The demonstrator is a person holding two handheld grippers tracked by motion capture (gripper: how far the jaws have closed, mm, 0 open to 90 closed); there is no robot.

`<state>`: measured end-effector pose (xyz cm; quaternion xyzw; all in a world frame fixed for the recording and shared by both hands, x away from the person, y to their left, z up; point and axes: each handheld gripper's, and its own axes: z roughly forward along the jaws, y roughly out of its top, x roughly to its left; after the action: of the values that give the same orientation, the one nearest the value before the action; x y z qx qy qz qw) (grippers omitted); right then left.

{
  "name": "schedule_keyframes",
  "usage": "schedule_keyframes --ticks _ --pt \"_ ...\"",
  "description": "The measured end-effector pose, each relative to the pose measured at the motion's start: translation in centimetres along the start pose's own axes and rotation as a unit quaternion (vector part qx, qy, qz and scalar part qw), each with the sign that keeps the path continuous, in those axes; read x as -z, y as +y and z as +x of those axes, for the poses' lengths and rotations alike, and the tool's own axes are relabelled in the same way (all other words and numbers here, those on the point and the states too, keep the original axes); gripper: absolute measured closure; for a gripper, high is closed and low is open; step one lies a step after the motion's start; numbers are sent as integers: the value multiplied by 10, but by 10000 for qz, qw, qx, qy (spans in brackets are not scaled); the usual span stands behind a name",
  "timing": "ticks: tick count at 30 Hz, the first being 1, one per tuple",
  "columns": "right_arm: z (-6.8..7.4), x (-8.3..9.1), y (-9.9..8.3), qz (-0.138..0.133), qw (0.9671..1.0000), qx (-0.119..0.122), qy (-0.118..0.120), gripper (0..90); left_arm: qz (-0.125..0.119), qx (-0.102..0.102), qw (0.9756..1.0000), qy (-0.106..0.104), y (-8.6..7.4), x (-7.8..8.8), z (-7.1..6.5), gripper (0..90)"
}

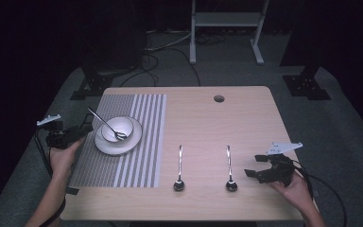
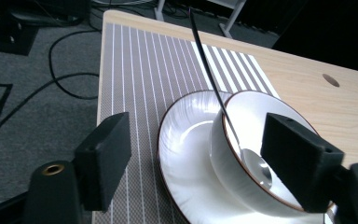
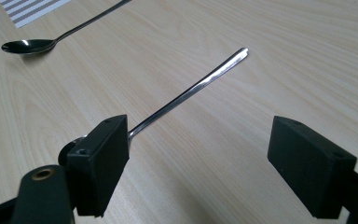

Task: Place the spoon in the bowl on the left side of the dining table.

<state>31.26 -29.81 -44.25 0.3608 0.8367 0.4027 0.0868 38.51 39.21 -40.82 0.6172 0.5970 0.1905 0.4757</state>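
Left gripper (image 1: pixel 86 127) hangs released just left of the bowl (image 1: pixel 117 129); I see nothing between its jaws. One spoon (image 1: pixel 105 124) leans inside the bowl, on a plate (image 1: pixel 118 143). Right gripper (image 1: pixel 253 166), well right of the bowl, is spread too, beside another spoon (image 1: pixel 229 169).

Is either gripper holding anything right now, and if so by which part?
Nothing is held. The left gripper is open beside the bowl; the right gripper is open near a spoon.
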Motion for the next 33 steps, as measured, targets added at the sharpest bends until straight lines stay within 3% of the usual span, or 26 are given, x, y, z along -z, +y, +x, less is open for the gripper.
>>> schedule_keyframes --ticks 7,21,27,33 --pt "1 -1 1 21 10000 11 0 191 44 -118 9999 -56 -4 3 -6 169" --pt "0 0 0 -1 10000 2 -14 188 121 -481 9985 -244 -12 7 -32 95" --pt "-1 0 0 9 10000 -5 -21 187 155 -822 9958 -370 -17 8 -52 91" --pt "0 1 0 -17 10000 0 -21 187 231 -969 9934 -573 -21 5 -67 90"
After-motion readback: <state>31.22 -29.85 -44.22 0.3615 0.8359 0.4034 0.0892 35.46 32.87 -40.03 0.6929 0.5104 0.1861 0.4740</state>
